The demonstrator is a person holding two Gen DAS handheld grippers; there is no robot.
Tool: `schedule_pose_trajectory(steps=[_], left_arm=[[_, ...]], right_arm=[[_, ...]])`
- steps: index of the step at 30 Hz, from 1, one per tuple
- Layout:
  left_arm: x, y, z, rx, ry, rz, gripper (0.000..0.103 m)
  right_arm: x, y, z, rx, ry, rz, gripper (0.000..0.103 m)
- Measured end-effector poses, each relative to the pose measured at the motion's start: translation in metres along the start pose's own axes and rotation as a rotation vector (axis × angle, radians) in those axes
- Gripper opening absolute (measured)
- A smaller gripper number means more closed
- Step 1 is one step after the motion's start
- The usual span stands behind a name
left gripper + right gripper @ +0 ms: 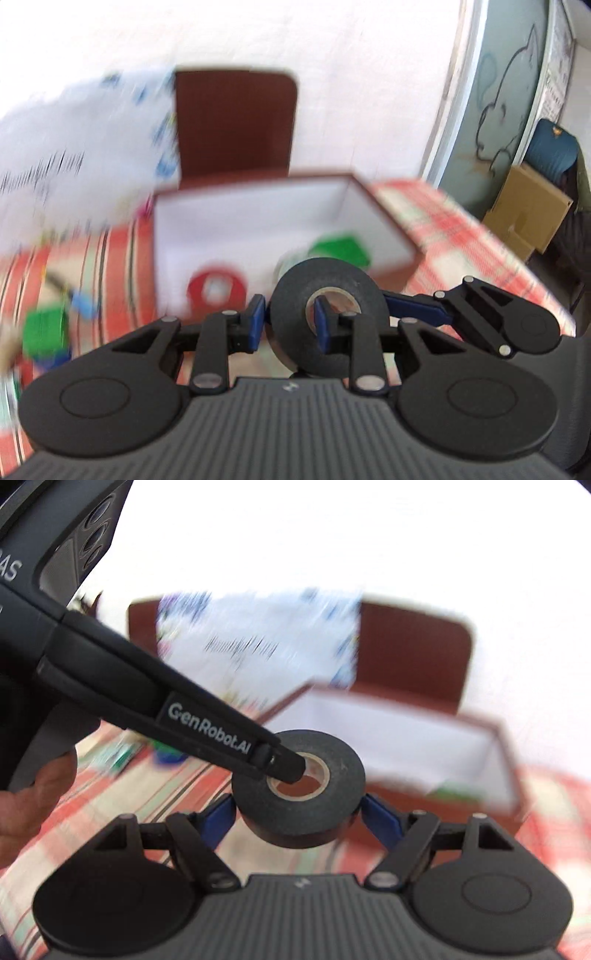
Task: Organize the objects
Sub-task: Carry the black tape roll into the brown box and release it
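Note:
A black tape roll [328, 291] [299, 786] hangs in the air just in front of the brown box with white inside [369, 206] [509, 760]. My left gripper [289, 317] is shut on the roll's wall, one blue pad outside and one inside the core. From the right wrist view its finger [221, 731] reaches into the hole. My right gripper [301, 812] spans the whole roll, with a blue pad against each outer side. In the box lie a red tape roll [216, 291] and a green object [341, 249].
A red checked cloth [461, 240] covers the table. A white printed bag [74, 158] [266, 642] stands left of the box, with a brown chair back [236, 122] behind. A green block [44, 328] lies at the left. A cardboard carton [524, 214] sits off the table.

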State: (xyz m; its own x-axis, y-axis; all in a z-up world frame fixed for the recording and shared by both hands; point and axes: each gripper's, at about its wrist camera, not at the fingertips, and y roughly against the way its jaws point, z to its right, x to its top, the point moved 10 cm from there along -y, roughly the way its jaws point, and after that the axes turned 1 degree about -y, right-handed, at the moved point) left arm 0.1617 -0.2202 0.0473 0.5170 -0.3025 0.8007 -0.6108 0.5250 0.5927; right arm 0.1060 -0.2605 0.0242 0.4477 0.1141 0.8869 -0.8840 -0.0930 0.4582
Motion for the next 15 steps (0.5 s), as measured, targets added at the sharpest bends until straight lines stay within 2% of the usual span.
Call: schedule_pose_trajectory(steps=[3,7,15], left_arm=[[0.03,-0.031,0.003,0.008,0.008,0.003,0.031],[0.049,-0.084,0.002,0.052,0.014,-0.034,0.031],[0.044,-0.165,-0.017,0.049,0.118,-0.156,0.032]], right_arm=[[0.026,-0.014,0.034,-0.037,-0.008,0.02,0.077],[0.039,-0.06,0.074,-0.039,-0.061,-0.04,0.077],[0.023,-0.144,0.118,-0.02,-0.077,-0.203,0.078]])
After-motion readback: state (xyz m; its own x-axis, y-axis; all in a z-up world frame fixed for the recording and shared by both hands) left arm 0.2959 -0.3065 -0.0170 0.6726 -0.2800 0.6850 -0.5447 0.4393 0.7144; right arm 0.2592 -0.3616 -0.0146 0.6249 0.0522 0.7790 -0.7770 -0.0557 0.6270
